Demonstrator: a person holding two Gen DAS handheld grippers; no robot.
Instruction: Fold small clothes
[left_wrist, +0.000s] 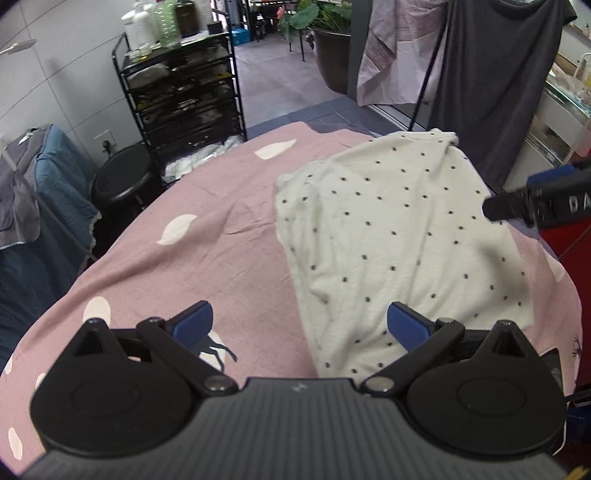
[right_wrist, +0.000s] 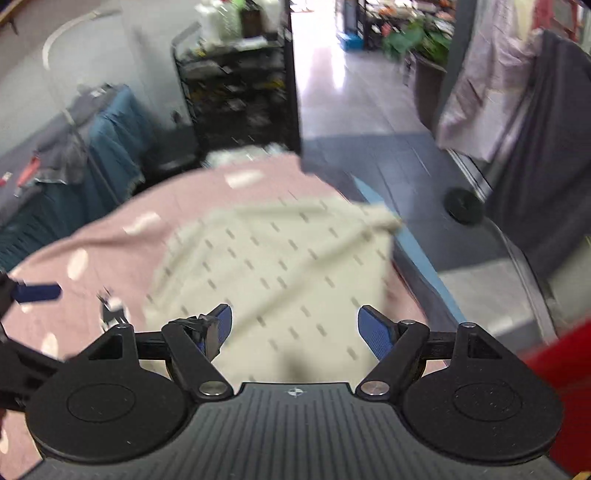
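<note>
A white garment with small dark dots (left_wrist: 388, 229) lies spread and slightly rumpled on the right half of a pink sheet with white spots (left_wrist: 221, 229). My left gripper (left_wrist: 301, 315) hangs open above the garment's near left edge and holds nothing. One black finger (left_wrist: 506, 206) of the other gripper reaches in over the garment's right side. The right wrist view is blurred. In it the garment (right_wrist: 277, 266) lies under my right gripper (right_wrist: 295, 315), which is open and empty. A blue pad (right_wrist: 37, 291) of the left gripper shows at the left edge.
A black wire rack (left_wrist: 184, 92) and a black stool (left_wrist: 122, 177) stand beyond the sheet's far left edge. Blue cloth (left_wrist: 55, 192) hangs at the left. A dark grey garment (left_wrist: 498, 74) hangs at the far right, with a red object (left_wrist: 569, 236) beside the sheet.
</note>
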